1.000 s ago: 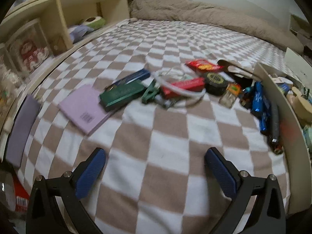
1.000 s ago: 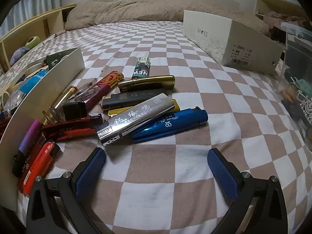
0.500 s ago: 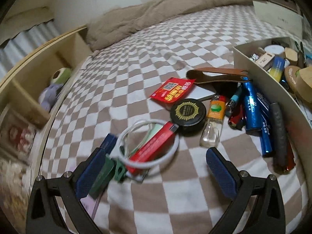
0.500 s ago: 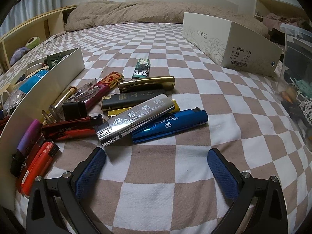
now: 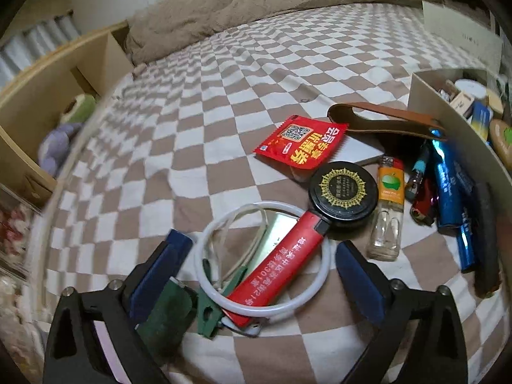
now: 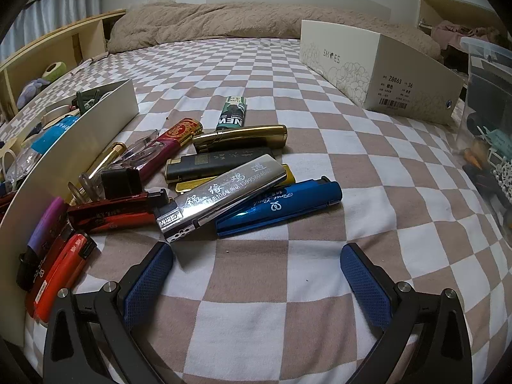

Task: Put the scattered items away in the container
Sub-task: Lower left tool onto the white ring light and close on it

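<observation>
Currently left gripper (image 5: 264,257) jaws, just narrowing, straddle the white ring (image 5: 323,267) and red lighter (image 5: 275,272) without pressing. Container (image 5: 448,121) wall stands far right. Right gripper (image 6: 256,275) gapes empty near the silver lighter (image 6: 220,196).

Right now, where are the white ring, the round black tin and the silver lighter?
white ring (image 5: 315,291): left wrist view, right rim.
round black tin (image 5: 343,188): left wrist view, lid centre.
silver lighter (image 6: 224,196): right wrist view, middle of its face.
</observation>
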`<move>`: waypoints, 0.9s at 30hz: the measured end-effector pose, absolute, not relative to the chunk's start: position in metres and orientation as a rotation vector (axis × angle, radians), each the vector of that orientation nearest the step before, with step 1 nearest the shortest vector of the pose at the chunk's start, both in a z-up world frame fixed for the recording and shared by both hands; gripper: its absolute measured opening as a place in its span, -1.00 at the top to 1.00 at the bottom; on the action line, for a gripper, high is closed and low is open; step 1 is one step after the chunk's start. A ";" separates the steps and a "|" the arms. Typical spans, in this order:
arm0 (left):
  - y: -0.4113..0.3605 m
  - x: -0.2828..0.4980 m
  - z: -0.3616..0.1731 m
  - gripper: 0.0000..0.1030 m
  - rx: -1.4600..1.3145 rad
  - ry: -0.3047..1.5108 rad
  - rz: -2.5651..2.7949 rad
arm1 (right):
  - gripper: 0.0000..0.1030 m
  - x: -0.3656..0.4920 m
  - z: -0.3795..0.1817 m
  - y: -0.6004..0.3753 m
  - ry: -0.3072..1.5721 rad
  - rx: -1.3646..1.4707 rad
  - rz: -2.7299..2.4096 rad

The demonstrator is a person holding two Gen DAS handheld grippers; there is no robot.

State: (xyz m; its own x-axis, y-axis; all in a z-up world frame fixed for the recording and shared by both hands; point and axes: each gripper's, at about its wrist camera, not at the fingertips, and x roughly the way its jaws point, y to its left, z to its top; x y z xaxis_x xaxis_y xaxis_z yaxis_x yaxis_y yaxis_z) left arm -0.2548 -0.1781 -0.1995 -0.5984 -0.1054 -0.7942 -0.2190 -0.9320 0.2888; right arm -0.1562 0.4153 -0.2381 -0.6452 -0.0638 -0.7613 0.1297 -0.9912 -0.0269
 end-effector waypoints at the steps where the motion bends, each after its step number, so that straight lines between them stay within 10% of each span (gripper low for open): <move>1: -0.178 -0.255 -0.200 -0.78 -1.368 0.544 2.694 | -1.00 -0.157 -0.238 0.415 0.119 1.270 -2.753; 27: -0.153 -0.192 -0.148 -0.65 -1.085 0.471 2.744 | -1.00 -0.158 -0.237 0.418 0.107 1.261 -2.743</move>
State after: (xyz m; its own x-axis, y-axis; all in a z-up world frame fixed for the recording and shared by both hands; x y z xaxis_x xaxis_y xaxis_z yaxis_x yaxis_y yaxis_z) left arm -0.1918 -0.1534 -0.1480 -0.7261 0.0261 -0.6871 -0.2537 -0.9389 0.2325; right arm -0.1580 0.4179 -0.2371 -0.6457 -0.0798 -0.7594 0.1385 -0.9903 -0.0137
